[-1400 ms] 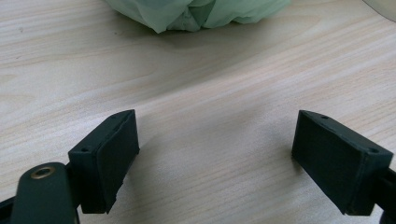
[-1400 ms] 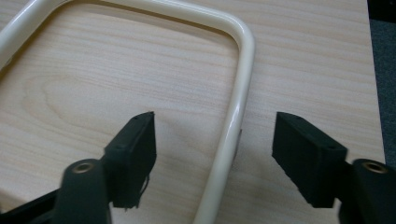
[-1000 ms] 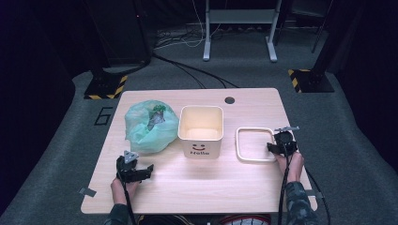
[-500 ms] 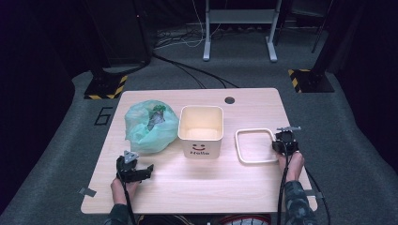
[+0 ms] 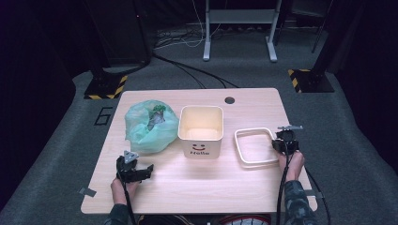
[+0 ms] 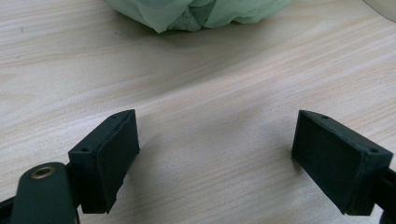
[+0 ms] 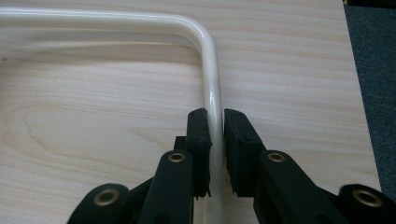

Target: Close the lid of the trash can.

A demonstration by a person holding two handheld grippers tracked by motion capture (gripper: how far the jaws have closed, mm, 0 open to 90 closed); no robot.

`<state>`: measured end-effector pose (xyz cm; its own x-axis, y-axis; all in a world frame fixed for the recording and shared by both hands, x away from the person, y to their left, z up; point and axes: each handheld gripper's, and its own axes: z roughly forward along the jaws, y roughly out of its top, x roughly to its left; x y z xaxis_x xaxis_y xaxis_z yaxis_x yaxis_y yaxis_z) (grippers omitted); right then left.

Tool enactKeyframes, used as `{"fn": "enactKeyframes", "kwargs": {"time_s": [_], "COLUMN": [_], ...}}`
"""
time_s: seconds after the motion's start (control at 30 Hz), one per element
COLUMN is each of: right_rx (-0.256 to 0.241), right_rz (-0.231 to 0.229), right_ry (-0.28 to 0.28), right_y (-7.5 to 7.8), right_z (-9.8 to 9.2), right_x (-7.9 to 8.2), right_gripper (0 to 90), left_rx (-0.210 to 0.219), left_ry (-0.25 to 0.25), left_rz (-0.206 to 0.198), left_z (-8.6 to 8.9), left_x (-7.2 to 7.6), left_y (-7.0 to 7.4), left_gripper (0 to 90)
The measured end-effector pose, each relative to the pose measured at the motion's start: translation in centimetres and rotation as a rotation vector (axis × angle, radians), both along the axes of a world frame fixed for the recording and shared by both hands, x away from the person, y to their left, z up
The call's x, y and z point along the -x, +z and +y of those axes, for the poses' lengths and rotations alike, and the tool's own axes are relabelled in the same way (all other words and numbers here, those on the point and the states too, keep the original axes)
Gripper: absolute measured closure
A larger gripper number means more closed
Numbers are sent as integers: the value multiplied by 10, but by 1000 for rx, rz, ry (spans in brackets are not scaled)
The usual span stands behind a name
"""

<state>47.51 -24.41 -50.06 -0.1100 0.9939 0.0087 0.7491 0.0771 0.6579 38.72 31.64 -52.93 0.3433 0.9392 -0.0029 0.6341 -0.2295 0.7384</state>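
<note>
Jaws of right gripper [image 7: 215, 154] pinch the cream square plastic ring frame [image 7: 212, 93] at its right rail, flat on the light wood table [image 5: 225, 183], seen close in right gripper view. Left gripper [image 6: 215, 154] gapes wide, holding nothing, nr crumpled green plastic bag [image 5: 149, 126]; high view adds cream square bin w/ smiley face [image 5: 201, 131] betw. bag & frame.

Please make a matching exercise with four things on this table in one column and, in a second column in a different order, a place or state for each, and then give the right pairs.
Things:
1. green bag
2. cream bin
3. cream frame
4. left gripper

Places or states:
A. clamped on one side between the jaws of the right gripper
B. jaws wide apart over bare wood
C. crumpled, left of the bin
D. stands open-topped in the middle of the table, with a smiling face on its front

Pairs: 1-C, 2-D, 3-A, 4-B
</note>
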Motion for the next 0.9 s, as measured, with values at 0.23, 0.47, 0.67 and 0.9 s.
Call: {"fn": "enactKeyframes", "kwargs": {"time_s": [0.23, 0.47, 0.67, 0.9], "right_rx": [-3, -5, -26, -43], "right_rz": [-15, -10, -23, -33], "right_ry": [17, 32, 34, 36], "right_y": [7, 10, 17, 24], "right_z": [4, 7, 7, 6], "right_x": [0, -1, -1, 1], "right_gripper": [811, 812, 812, 812], "left_rx": [0, 0, -2, -2], "left_ry": [-1, 1, -3, -3], "left_rz": [0, 0, -1, -1], "left_z": [0, 0, 0, 0], "left_x": [0, 0, 0, 0], "left_y": [0, 0, 0, 0], "left_gripper": [144, 144, 143, 144]}}
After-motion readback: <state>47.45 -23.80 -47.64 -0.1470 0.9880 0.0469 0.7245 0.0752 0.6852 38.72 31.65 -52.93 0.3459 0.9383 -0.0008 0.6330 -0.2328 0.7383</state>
